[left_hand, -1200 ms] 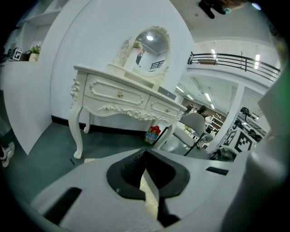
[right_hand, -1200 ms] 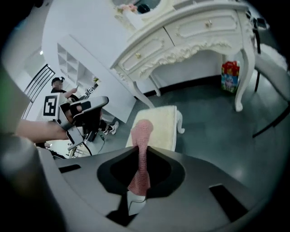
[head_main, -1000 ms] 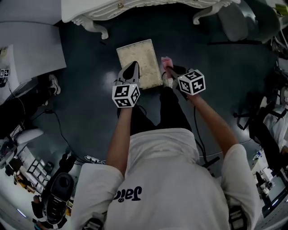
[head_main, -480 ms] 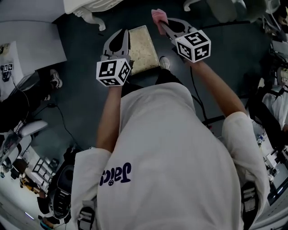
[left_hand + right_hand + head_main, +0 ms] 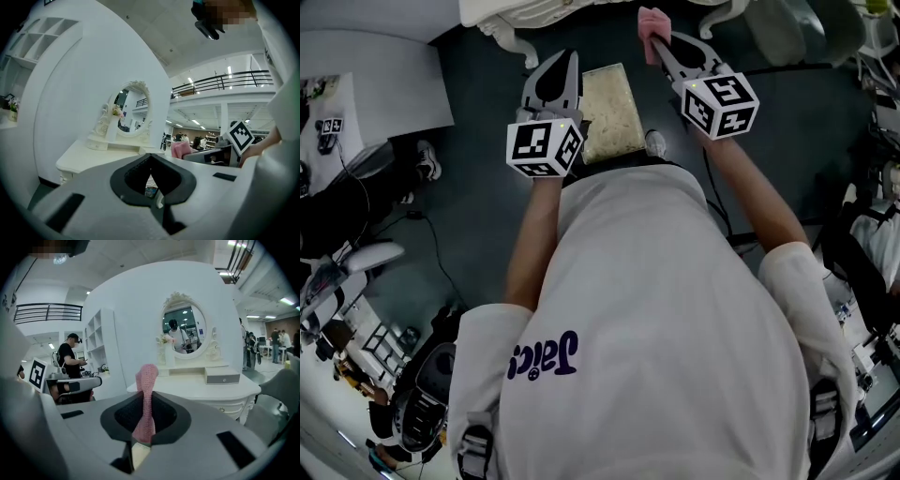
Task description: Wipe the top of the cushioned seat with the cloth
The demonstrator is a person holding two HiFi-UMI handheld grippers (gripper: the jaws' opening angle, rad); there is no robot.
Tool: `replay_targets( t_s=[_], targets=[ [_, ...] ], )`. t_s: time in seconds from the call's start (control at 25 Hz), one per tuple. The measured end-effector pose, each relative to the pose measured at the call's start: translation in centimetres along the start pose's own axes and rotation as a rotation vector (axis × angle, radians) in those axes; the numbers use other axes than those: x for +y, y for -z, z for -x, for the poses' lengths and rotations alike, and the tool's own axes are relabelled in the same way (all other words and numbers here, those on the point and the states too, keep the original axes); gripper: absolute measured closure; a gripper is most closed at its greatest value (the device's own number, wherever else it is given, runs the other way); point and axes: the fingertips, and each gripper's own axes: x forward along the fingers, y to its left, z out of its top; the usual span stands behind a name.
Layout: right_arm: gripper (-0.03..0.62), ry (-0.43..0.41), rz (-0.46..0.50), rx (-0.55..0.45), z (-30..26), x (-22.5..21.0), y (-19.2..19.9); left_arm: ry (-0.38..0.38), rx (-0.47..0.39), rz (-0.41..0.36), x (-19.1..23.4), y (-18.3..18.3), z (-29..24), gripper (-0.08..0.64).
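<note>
The cream cushioned seat point(image 5: 612, 114) stands on the dark floor in the head view, in front of the person and between the two arms. My right gripper point(image 5: 664, 42) is held up and to the right of it, shut on a pink cloth point(image 5: 652, 22). In the right gripper view the cloth point(image 5: 145, 397) stands up from the jaws of that gripper point(image 5: 143, 439). My left gripper point(image 5: 565, 60) hovers by the seat's left edge, shut with nothing in it point(image 5: 154, 199). Neither gripper touches the seat. The seat is out of sight in both gripper views.
A white ornate dressing table point(image 5: 206, 385) with an oval mirror point(image 5: 184, 329) stands just beyond the seat. A grey chair point(image 5: 787, 28) is at the right and a white panel point(image 5: 375, 80) at the left. A person point(image 5: 70, 355) stands further off on the left.
Both grippers have lifted from pointing down at the seat to level, now facing the dressing table. The cloth stays clamped in the right gripper.
</note>
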Motion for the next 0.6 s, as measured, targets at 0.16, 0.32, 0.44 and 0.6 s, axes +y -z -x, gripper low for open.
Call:
replay_targets(
  t_s=[0.16,0.32,0.44,0.6],
  targets=[
    [0.557,0.042,0.001,-0.081,-0.7,0.8,-2.8,-0.021,-0.048,-0.049,0.2,-2.4,0.1,0.549],
    [0.557,0.055,0.047,-0.164,-1.2,2.3,-6.3,-0.043,-0.106,-0.111,1.1,-5.5,0.1,0.549],
    [0.557,0.048,0.094,-0.197,-1.0,3.0,-7.9,-0.051,-0.141,-0.136,1.1,-7.2,-0.1,0.549],
    [0.558,0.083,0.119,-0.257,-0.2,3.0,-9.5,-0.050,-0.183,-0.164,0.6,-8.9,-0.1,0.549]
  ],
)
